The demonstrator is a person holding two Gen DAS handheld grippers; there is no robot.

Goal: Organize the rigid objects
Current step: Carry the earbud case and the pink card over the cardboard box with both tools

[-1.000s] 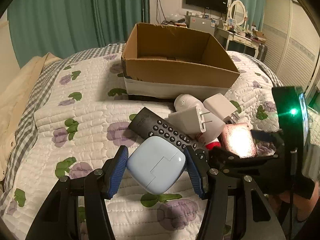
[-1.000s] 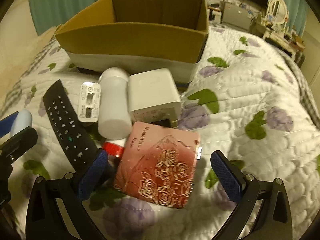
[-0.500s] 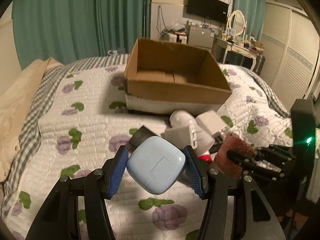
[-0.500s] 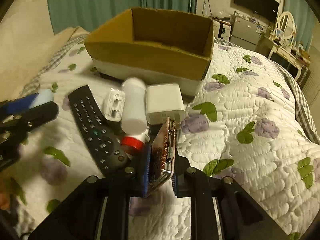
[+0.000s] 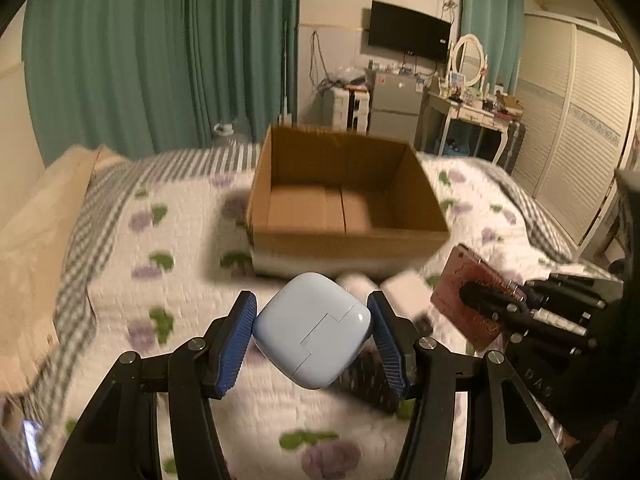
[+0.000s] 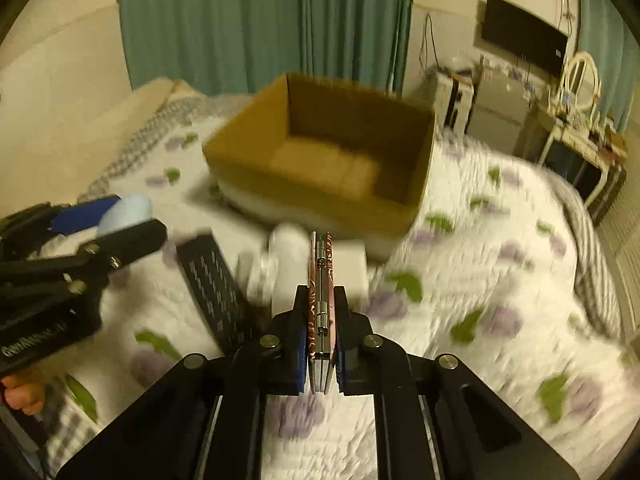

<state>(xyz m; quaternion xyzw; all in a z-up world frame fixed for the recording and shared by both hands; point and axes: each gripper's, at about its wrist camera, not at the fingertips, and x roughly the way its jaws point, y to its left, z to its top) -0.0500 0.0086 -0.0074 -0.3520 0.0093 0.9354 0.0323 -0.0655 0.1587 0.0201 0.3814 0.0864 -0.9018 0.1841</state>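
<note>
My left gripper (image 5: pixel 312 330) is shut on a light blue rounded case (image 5: pixel 310 330), held above the quilt. My right gripper (image 6: pixel 320 332) is shut on a thin pink rose-patterned case (image 6: pixel 320 300), held edge-up; it also shows in the left wrist view (image 5: pixel 472 300). An open, empty cardboard box (image 5: pixel 344 196) sits on the bed ahead of both grippers; it also shows in the right wrist view (image 6: pixel 328 160). A black remote (image 6: pixel 216 284), a white bottle (image 6: pixel 286 248) and white chargers (image 6: pixel 352 268) lie on the quilt in front of the box.
The bed has a white floral quilt (image 6: pixel 480 280) with a checked border. A beige pillow (image 5: pixel 36 216) lies at the left. Green curtains, a TV, a small fridge and a dressing table stand beyond the bed.
Both grippers have lifted with their cases and moved toward the box. The right gripper closed on the pink case and turned it edge-up; the items on the quilt now sit lower in view.
</note>
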